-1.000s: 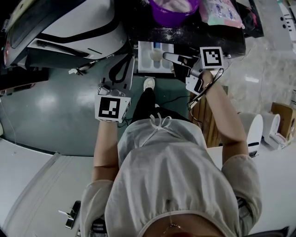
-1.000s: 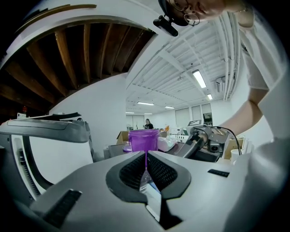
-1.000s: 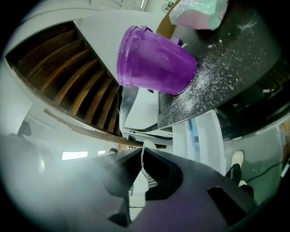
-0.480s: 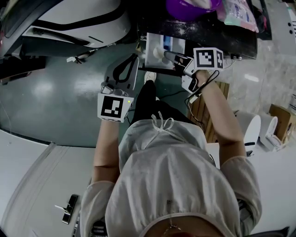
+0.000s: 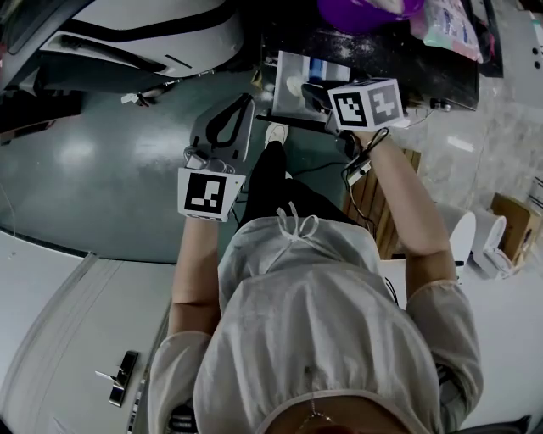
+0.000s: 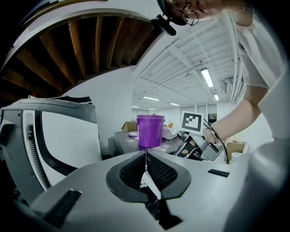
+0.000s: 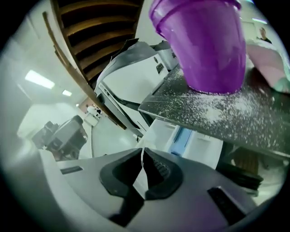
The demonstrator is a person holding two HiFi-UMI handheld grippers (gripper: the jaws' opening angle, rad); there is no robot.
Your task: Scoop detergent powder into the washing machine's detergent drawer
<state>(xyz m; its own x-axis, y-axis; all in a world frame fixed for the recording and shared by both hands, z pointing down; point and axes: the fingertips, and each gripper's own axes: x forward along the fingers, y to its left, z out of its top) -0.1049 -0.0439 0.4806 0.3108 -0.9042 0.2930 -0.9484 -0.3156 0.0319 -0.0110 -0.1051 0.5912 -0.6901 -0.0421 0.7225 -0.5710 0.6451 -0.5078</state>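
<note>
My left jaws point(image 6: 146, 154) are pressed together at the tips, and I can make out nothing gripped between them. My right jaws point(image 7: 141, 152) are closed the same way, pads meeting, with nothing I can name between them.

Just past my right jaws sits the detergent drawer point(image 7: 199, 142). It is white with a blue compartment and sticks out from below the near edge of the table point(image 7: 226, 113). Seen from the head view, my right gripper point(image 5: 307, 90) lies across the right part of the drawer point(image 5: 288, 68). My left gripper point(image 5: 246, 103) is to its left, apart from it and over the floor point(image 5: 85, 169).

The table is dark and speckled all over with spilled white powder. A purple bucket point(image 7: 204, 45) stands on it, far from the drawer, with a pink packet point(image 5: 458, 25) beside it on the right.

To the left is the white washing machine point(image 5: 144, 34) with dark trim. The floor is a glossy grey-green that reflects the lights. The left gripper view shows a brown ribbed structure point(image 6: 77, 54) overhead, a white ceiling with strip lights point(image 6: 206, 77), and a cardboard box point(image 6: 129, 126) far behind the table.
</note>
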